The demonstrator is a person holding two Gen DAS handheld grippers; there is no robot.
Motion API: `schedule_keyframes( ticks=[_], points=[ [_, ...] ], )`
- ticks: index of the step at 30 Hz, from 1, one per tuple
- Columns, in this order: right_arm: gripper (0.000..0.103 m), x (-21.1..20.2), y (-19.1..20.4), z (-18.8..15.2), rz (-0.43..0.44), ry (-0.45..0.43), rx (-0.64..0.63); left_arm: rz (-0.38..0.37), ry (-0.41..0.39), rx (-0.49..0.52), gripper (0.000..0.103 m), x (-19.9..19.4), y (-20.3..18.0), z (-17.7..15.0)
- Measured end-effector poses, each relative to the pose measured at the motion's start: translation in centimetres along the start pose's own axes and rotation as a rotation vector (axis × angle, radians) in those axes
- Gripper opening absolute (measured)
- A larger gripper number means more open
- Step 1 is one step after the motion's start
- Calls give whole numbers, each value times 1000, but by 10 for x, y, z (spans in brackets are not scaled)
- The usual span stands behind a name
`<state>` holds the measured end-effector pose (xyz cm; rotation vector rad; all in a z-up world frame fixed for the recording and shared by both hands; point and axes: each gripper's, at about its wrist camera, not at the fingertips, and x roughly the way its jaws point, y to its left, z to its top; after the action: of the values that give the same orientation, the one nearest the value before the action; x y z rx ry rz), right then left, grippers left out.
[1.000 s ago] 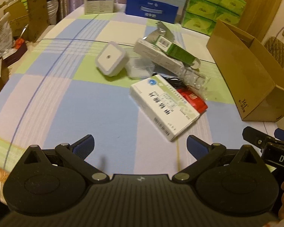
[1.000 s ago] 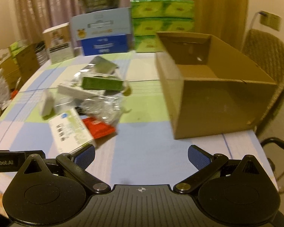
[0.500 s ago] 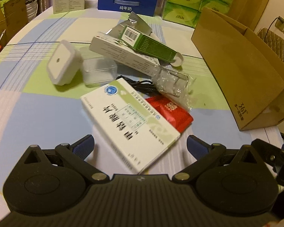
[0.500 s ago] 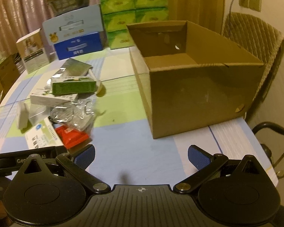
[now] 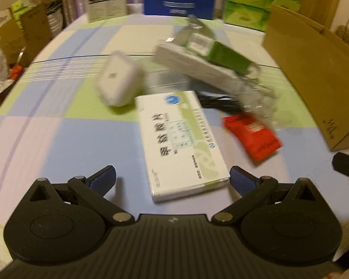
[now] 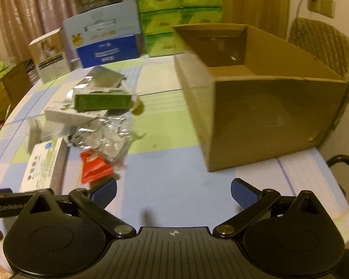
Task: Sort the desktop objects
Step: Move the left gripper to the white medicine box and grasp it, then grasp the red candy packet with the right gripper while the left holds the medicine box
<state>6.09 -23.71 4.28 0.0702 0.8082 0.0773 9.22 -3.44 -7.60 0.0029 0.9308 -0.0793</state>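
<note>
The cardboard box (image 6: 263, 107) looks empty. Both claws, left (image 5: 173, 177) and right (image 6: 173, 191), gape wide, holding nothing. The medicine box (image 5: 180, 144) now lies closer between the left fingers.

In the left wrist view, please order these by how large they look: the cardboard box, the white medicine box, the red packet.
1. Cardboard box, though cut off by the frame.
2. White medicine box, enlarged by nearness to the camera.
3. Red packet.
</note>
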Motion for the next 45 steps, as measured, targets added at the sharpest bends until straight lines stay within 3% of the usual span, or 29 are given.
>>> schedule_keyframes(
  ticks=[2, 7, 10, 12, 17, 21, 25, 30, 41, 43, 45],
  points=[
    [101, 2, 6, -1, 13, 7, -18, 8, -6, 1, 102, -1, 10, 0],
    [101, 10, 16, -3, 27, 17, -63, -52, -19, 44, 101, 6, 18, 9],
    [101, 14, 23, -6, 59, 14, -111, -69, -7, 69, 91, 16, 18, 13],
    [101, 17, 30, -7, 84, 8, -150, -81, 0, 76, 71, 17, 20, 14],
    [101, 35, 51, -4, 133, 7, -239, -84, 17, 106, 68, 7, 32, 14],
    [78, 58, 69, 2, 175, 35, -304, -87, 9, 131, 68, -1, 43, 9],
    [67, 78, 77, 6, 181, 67, -324, -92, 4, 132, 68, 0, 46, 7],
    [45, 86, 80, 8, 206, 62, -320, -100, 3, 140, 68, 5, 43, 3],
    [45, 31, 58, -31, 162, 119, -278, -114, -11, 169, 69, -4, 36, -4],
    [48, 26, 55, -35, 160, 108, -269, -111, -17, 182, 69, -6, 34, -8],
    [61, 26, 57, -34, 156, 84, -280, -112, -16, 186, 73, -5, 32, -10]
  ],
)
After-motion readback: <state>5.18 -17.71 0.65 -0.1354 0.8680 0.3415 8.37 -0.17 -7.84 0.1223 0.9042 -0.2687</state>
